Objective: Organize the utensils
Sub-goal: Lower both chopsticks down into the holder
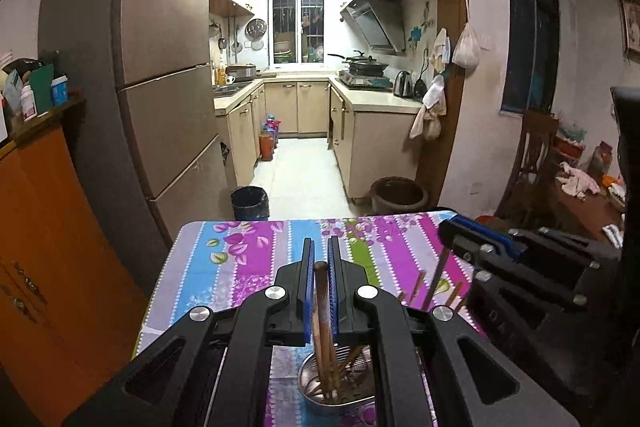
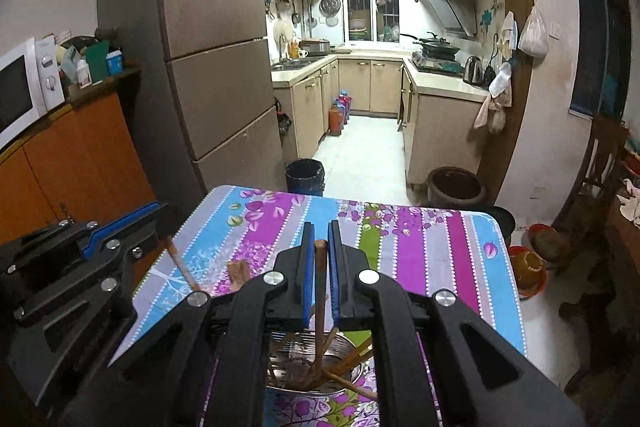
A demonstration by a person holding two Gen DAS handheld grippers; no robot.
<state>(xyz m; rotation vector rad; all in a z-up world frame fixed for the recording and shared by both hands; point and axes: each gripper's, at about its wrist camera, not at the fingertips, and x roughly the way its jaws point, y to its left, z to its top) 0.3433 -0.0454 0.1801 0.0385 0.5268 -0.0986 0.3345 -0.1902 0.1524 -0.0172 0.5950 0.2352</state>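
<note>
On the floral-striped worktop [image 1: 248, 251], low in the frame, a steel holder [image 1: 340, 383] contains several wooden chopsticks, while the left tongs [image 1: 320, 259] and right tongs [image 2: 320, 247] are each clamped on one chopstick [image 1: 320, 291] standing in it.

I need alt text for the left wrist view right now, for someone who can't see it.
The left gripper is shut on brown wooden chopsticks whose lower ends stand in a metal utensil holder on a floral striped tablecloth. The right gripper reaches in from the right edge holding another stick. Beyond the table, a kitchen doorway opens beside a tall fridge.
</note>
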